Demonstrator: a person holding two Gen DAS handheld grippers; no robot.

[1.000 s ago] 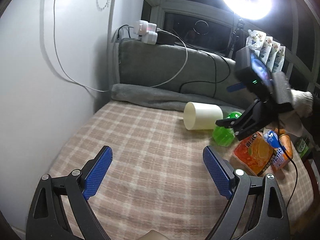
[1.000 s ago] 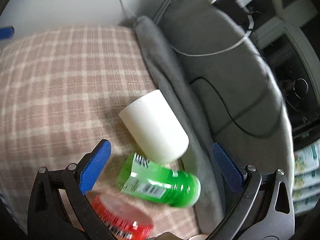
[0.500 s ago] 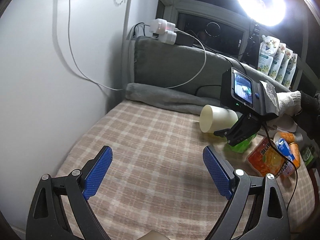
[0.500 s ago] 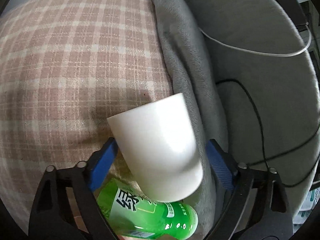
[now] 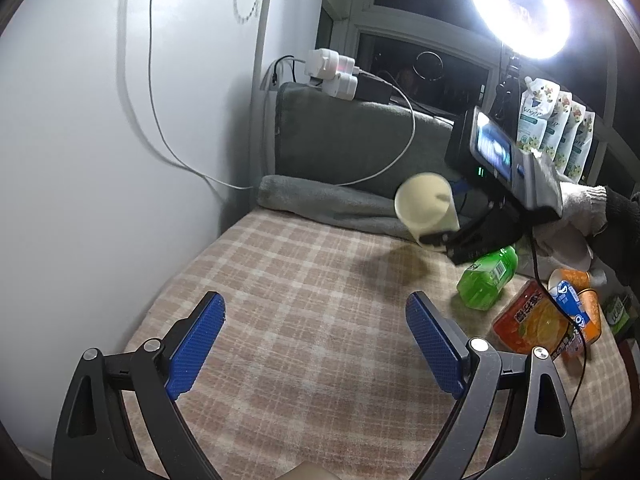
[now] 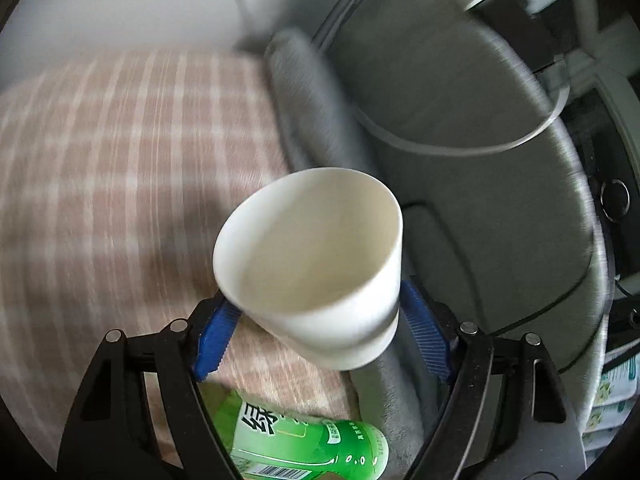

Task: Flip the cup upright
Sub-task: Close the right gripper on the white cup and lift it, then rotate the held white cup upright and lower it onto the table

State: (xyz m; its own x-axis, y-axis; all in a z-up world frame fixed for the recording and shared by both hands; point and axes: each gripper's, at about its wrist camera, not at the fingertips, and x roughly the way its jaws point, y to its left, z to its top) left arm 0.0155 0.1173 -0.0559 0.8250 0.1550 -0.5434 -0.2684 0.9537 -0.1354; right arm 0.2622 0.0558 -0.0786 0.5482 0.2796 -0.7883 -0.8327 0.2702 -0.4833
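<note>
The right gripper (image 6: 320, 334) pinches the white cup (image 6: 316, 264) near its base, holding it above the plaid blanket (image 5: 304, 320) with its mouth tilted toward the camera. The left gripper (image 5: 316, 344) hangs wide apart over the blanket, holding nothing. Below lies a green bottle (image 6: 304, 444) with Chinese characters and a barcode; its brand is unreadable. Spouted pouches (image 5: 554, 128) line the windowsill, their lettering too small to read.
</note>
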